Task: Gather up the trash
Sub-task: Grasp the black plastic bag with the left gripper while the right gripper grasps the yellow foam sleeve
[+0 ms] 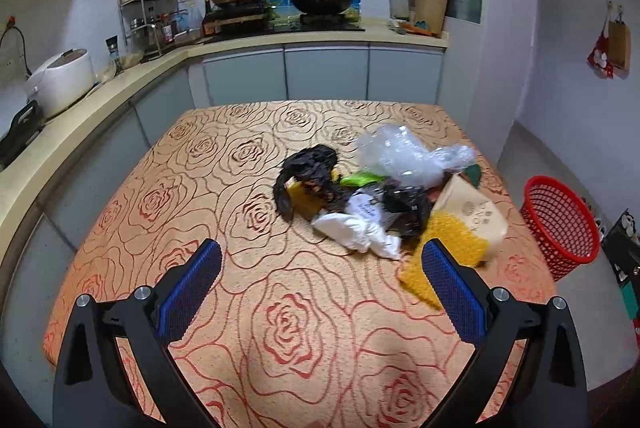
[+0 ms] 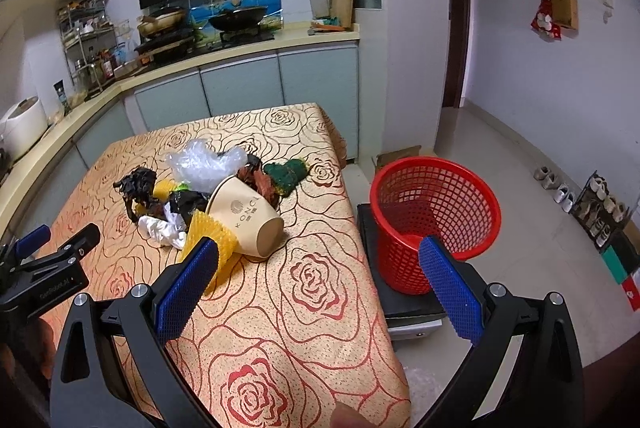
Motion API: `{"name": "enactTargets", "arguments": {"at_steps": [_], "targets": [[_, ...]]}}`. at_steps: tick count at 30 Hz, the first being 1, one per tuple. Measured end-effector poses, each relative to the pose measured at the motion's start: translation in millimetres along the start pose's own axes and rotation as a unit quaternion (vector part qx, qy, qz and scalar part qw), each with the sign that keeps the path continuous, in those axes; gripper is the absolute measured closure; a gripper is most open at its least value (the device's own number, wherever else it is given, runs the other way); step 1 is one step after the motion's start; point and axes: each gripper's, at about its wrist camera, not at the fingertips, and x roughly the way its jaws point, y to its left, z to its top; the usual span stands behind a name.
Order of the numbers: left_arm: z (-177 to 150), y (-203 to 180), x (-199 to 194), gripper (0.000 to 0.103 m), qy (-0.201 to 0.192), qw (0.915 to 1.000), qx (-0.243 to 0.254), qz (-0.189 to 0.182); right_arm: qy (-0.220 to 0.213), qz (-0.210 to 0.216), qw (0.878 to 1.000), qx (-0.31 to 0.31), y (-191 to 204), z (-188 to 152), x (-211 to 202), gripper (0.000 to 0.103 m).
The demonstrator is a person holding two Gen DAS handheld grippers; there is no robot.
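A heap of trash lies on the rose-patterned table (image 1: 280, 328) (image 2: 320, 288): a beige paper cup (image 2: 246, 218) (image 1: 474, 214) on its side, yellow paper liners (image 2: 212, 234) (image 1: 448, 248), crumpled white paper (image 1: 356, 230) (image 2: 162, 228), black plastic (image 1: 310, 173) (image 2: 138, 185), clear plastic wrap (image 1: 408, 153) (image 2: 204, 163) and a green scrap (image 2: 288, 173). A red mesh basket (image 2: 434, 216) (image 1: 560, 224) stands off the table's right side on a dark box. My left gripper (image 1: 320, 260) (image 2: 56, 236) is open, short of the heap. My right gripper (image 2: 318, 256) is open and holds nothing.
A kitchen counter (image 1: 120, 75) with a rice cooker (image 1: 60, 79), rack and stove with pans runs along the left and back. Shoes (image 2: 556, 183) line the right wall on the tiled floor. A cardboard box (image 2: 396, 153) sits behind the basket.
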Motion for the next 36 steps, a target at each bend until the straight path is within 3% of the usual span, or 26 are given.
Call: {"name": "enactTargets", "arguments": {"at_steps": [11,23,36], "targets": [[-1.1,37.7,41.8,0.006,0.025,0.9993,-0.02,0.022,0.026,-0.001,0.999,-0.018,16.5,-4.2,38.4,0.005],[0.7,31.1,64.2,0.006,0.032,0.9994,-0.001,0.013,0.058,0.012,0.997,-0.052,37.7,-5.5,73.9,0.005],[42.6,32.7,98.9,0.006,0.023,0.9993,0.021,-0.019,0.065,0.024,0.996,-0.063,43.8,1.1,89.7,0.005]]}}
